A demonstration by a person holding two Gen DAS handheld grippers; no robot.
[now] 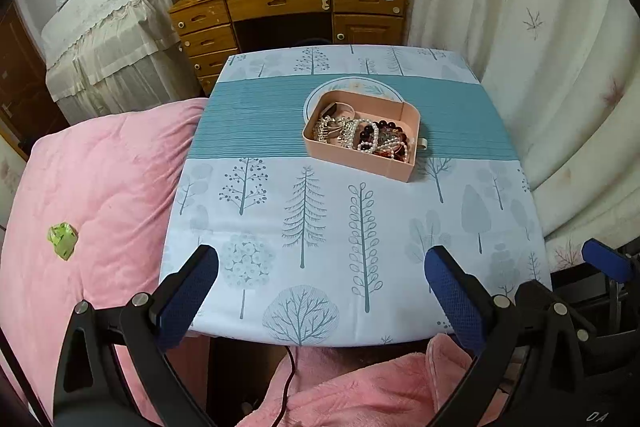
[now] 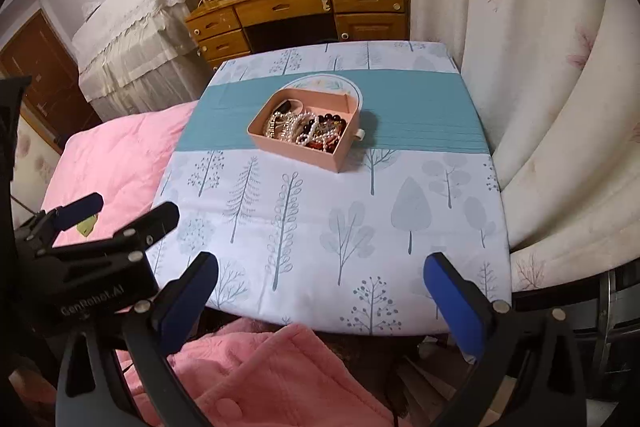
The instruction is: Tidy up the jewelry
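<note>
On the teal band of the tree-print tablecloth (image 1: 320,211), toward the far half of the small table, sits a pink open-topped jewelry box (image 1: 362,137). It is piled with pearl bracelets (image 1: 376,143), dark bead strands (image 1: 386,127) and sparkly silver pieces (image 1: 332,129); a small white tab (image 1: 423,143) sticks out from its right side. No jewelry lies loose on the cloth, so the sorting looks done or nearly so.

The left gripper (image 1: 320,275) and the right gripper (image 2: 320,279) both hover near the table's front edge, well apart from the box, jaws spread wide with nothing between the blue pads.

The box looks light, stiff and thin-walled, probably plastic or card. A pinch across one wall or the two long sides should hold it, though it may slide on the smooth cloth. The strands are limp, slippery and prone to tangle. A single loop is best pinched at its upper curve and lifted slowly, since neighbours may drag along and beads can slip from the pads.
</note>
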